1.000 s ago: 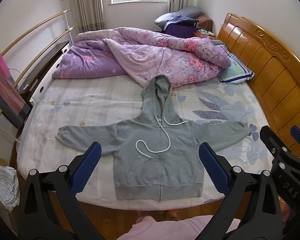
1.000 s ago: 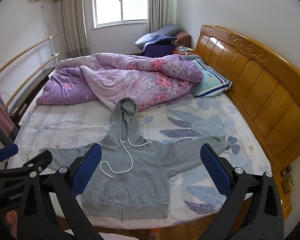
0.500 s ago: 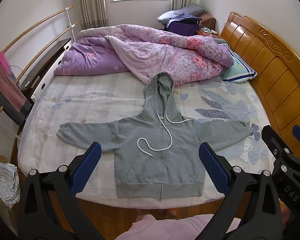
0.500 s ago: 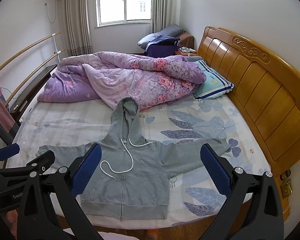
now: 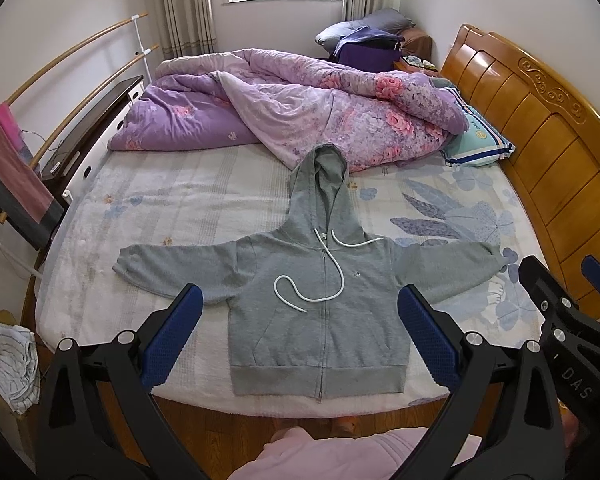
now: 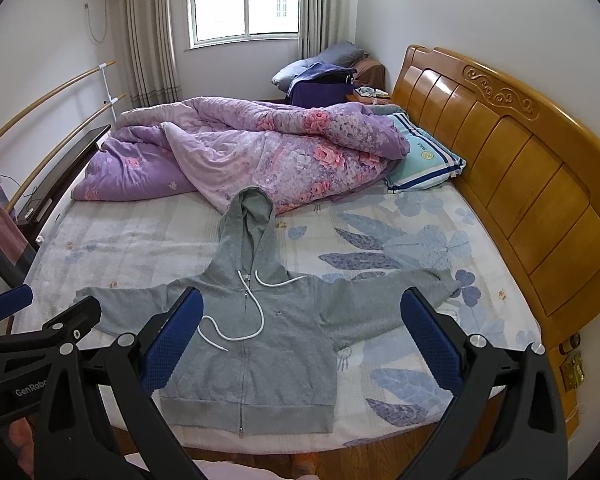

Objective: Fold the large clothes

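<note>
A grey zip hoodie [image 5: 316, 304] lies flat, front up, on the bed near its front edge, both sleeves spread wide and the hood pointing away. A white drawstring [image 5: 312, 284] loops over its chest. It also shows in the right wrist view [image 6: 256, 336]. My left gripper [image 5: 300, 320] is open and empty, held in the air in front of the hoodie's hem. My right gripper [image 6: 300, 324] is open and empty, held beside the left one, toward the hoodie's right sleeve [image 6: 384, 300]. Neither gripper touches the cloth.
A crumpled purple floral quilt [image 5: 300, 112] and a striped pillow [image 5: 480, 144] lie at the back of the bed. A wooden headboard [image 5: 540, 140] runs along the right. A clothes rail with a towel [image 5: 16, 172] stands left. Wooden floor [image 5: 236, 428] lies below the bed edge.
Both views have tilted up and drawn slightly closer to the bed. The hoodie has not moved, and both grippers stay open.
</note>
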`<control>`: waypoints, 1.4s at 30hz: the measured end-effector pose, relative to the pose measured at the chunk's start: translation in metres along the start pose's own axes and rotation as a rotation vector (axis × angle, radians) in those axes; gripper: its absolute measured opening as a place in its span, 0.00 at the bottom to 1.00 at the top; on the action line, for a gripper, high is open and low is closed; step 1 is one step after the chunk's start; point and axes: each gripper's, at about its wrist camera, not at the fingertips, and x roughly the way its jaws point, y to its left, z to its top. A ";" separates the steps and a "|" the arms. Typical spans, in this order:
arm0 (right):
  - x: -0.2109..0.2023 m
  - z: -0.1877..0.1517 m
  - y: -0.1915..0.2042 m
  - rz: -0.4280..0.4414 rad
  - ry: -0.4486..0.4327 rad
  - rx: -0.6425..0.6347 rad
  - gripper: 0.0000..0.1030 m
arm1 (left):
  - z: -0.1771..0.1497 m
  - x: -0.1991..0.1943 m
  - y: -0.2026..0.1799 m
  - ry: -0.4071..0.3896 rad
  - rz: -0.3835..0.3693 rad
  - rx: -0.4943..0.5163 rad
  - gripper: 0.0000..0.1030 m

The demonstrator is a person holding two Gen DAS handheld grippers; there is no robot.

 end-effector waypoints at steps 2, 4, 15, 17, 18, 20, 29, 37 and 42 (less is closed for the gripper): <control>0.001 0.000 -0.001 0.002 0.003 0.001 0.93 | -0.001 0.000 0.000 0.002 0.003 -0.002 0.95; 0.002 0.000 -0.003 0.009 0.006 0.000 0.93 | -0.003 -0.001 0.001 0.005 0.007 -0.005 0.95; 0.007 -0.003 -0.006 0.098 0.040 -0.054 0.93 | -0.021 -0.009 0.001 0.025 0.065 -0.082 0.95; 0.009 -0.004 -0.003 0.129 0.053 -0.078 0.93 | -0.026 -0.013 0.004 0.025 0.085 -0.107 0.95; 0.010 -0.004 -0.001 0.142 0.057 -0.086 0.93 | -0.028 -0.015 0.003 0.027 0.098 -0.119 0.95; 0.011 -0.004 0.001 0.177 0.065 -0.106 0.93 | -0.033 -0.019 0.006 0.027 0.120 -0.145 0.95; 0.018 -0.009 0.021 0.372 0.105 -0.228 0.93 | -0.067 -0.043 0.024 0.028 0.197 -0.293 0.95; 0.026 -0.015 0.048 0.531 0.145 -0.328 0.93 | -0.083 -0.047 0.046 0.044 0.272 -0.390 0.95; 0.038 -0.011 0.078 0.562 0.144 -0.363 0.93 | -0.079 -0.032 0.082 0.064 0.213 -0.481 0.95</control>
